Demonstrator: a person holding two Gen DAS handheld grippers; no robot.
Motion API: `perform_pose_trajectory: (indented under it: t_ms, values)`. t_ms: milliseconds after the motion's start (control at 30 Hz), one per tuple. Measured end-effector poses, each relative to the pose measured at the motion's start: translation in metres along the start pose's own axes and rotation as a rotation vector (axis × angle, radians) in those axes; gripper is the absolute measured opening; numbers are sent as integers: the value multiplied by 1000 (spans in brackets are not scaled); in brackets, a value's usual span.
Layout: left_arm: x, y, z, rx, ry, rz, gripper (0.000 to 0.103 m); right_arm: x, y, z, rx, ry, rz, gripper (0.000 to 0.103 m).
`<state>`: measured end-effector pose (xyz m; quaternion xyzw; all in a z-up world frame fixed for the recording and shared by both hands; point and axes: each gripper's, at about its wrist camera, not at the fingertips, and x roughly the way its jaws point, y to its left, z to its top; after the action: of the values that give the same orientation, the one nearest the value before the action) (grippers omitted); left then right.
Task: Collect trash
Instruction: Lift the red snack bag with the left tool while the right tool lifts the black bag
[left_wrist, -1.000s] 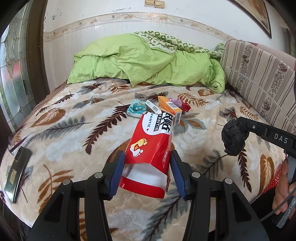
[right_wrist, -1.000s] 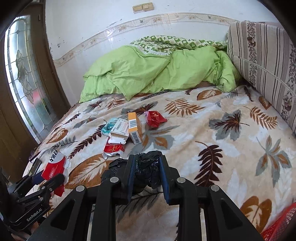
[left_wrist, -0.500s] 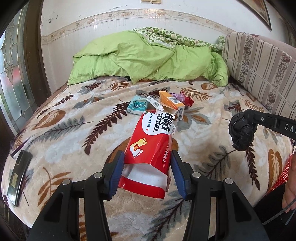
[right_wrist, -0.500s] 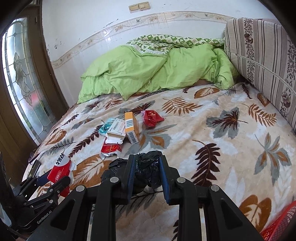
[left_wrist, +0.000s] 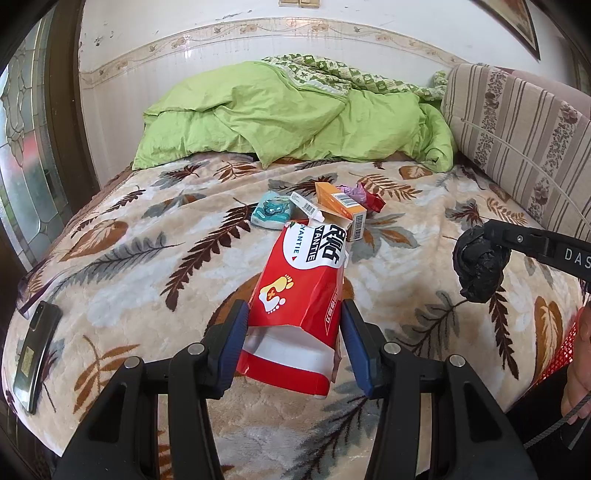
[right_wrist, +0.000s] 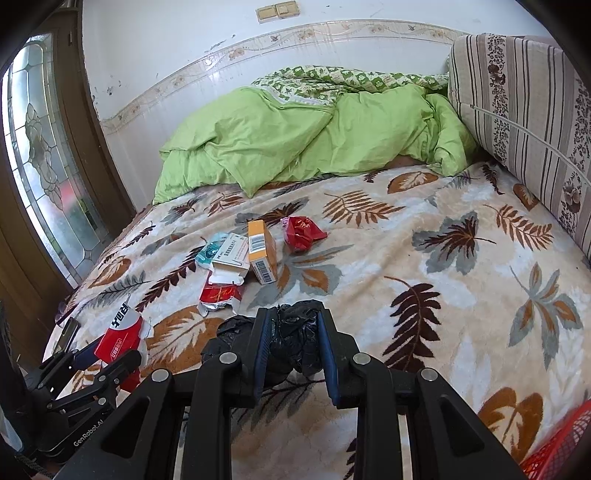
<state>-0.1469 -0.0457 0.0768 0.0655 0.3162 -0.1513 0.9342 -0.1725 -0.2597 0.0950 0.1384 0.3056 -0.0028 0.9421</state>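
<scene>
A red bag (left_wrist: 306, 295) is clamped between the blue pads of the left gripper (left_wrist: 293, 325) and held above the blanket (left_wrist: 122, 280). It is a tall paper packet with a white band of print near its top, a white footprint mark on its front and a torn, gaping near end that shows a white lining. In the right wrist view the same bag (right_wrist: 120, 334) is seen low at the left, in the left gripper (right_wrist: 107, 360).

A crumpled black bag (right_wrist: 295, 339) is squeezed between the pads of the right gripper (right_wrist: 293, 345), whose jaws are nearly closed on it; part of the wad bulges out to the left. In the left wrist view this black bag (left_wrist: 480, 267) is seen hanging from the right gripper (left_wrist: 491, 243) over the right side of the blanket.

More litter is gathered in the middle of the blanket: an orange box (right_wrist: 261, 251), a white box (right_wrist: 231, 258) with an open flap touching it, a teal packet (right_wrist: 208, 253) just beyond the white box, a red pack (right_wrist: 219, 297) nearest the right gripper, and a red wrapper (right_wrist: 303, 232) a little apart to the right. A phone (left_wrist: 35, 358) is laid at the left edge of the blanket. A green quilt (left_wrist: 295, 114) is heaped at the far end, and a striped headboard (left_wrist: 517, 133) is stood along the right side. A red basket (right_wrist: 557, 446) is glimpsed at the lower right corner.
</scene>
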Motion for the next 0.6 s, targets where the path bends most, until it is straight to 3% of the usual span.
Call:
perform_pose_trajectory:
  t_ms: [600]
  values:
    - [0,0,-1,1,5,-1,50,0,0,1,0,1,1,27]
